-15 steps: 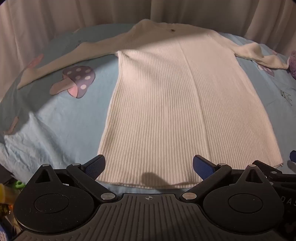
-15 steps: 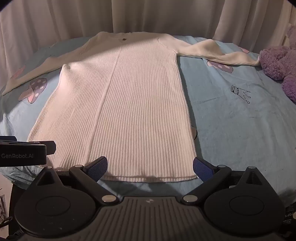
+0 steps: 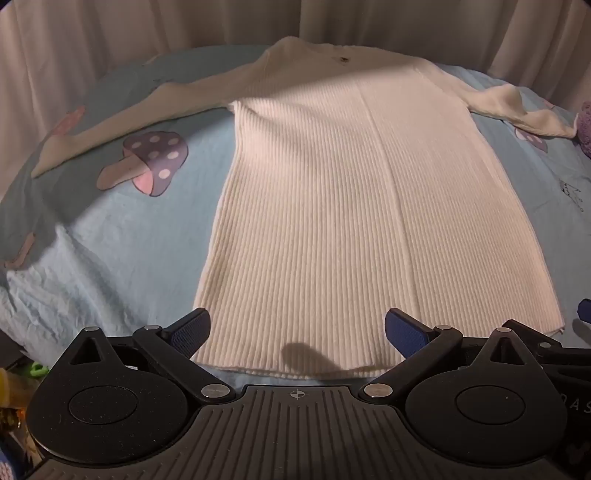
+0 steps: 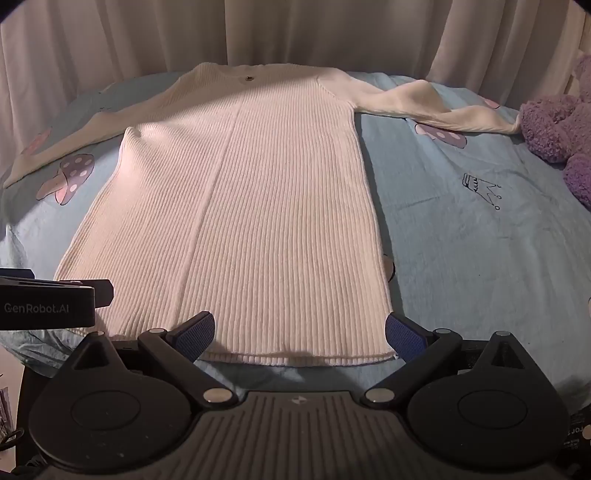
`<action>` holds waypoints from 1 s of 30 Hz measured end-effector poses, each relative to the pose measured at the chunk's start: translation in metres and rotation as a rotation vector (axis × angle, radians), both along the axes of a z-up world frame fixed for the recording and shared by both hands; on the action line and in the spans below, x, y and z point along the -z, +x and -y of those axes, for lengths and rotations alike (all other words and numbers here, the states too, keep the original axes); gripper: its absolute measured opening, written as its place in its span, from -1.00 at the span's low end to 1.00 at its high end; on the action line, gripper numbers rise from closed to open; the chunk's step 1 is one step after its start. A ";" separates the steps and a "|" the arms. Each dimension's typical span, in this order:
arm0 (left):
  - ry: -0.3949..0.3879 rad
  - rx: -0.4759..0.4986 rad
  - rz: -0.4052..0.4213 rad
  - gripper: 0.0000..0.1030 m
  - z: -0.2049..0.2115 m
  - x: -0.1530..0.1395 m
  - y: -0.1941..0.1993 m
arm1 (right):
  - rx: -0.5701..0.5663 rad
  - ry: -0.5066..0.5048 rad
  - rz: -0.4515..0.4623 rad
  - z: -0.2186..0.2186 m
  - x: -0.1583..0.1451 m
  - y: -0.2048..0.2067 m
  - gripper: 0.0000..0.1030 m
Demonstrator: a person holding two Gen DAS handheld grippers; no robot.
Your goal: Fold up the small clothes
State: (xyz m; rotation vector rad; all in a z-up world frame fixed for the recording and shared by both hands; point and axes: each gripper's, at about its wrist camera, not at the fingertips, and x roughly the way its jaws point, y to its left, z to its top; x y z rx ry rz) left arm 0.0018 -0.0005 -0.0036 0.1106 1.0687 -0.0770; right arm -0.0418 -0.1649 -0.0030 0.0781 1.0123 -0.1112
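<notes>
A cream ribbed long-sleeved knit dress (image 3: 332,206) lies flat on the blue bedsheet, neck away from me, sleeves spread to both sides; it also shows in the right wrist view (image 4: 258,206). My left gripper (image 3: 297,334) is open and empty, just above the hem's left part. My right gripper (image 4: 299,332) is open and empty, over the hem's right part. The left gripper's body (image 4: 48,304) shows at the left edge of the right wrist view.
The blue sheet (image 4: 480,258) has mushroom prints (image 3: 147,162). A purple plush toy (image 4: 557,129) sits at the far right by the right sleeve's cuff. Beige curtains (image 4: 295,33) hang behind the bed. The bed's near edge is just under the grippers.
Both views have shifted very slightly; the hem sits a touch closer to the fingers. Both grippers stay open.
</notes>
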 end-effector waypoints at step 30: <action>0.003 -0.006 -0.012 1.00 -0.003 0.001 0.000 | 0.000 0.011 -0.006 0.004 0.004 0.000 0.92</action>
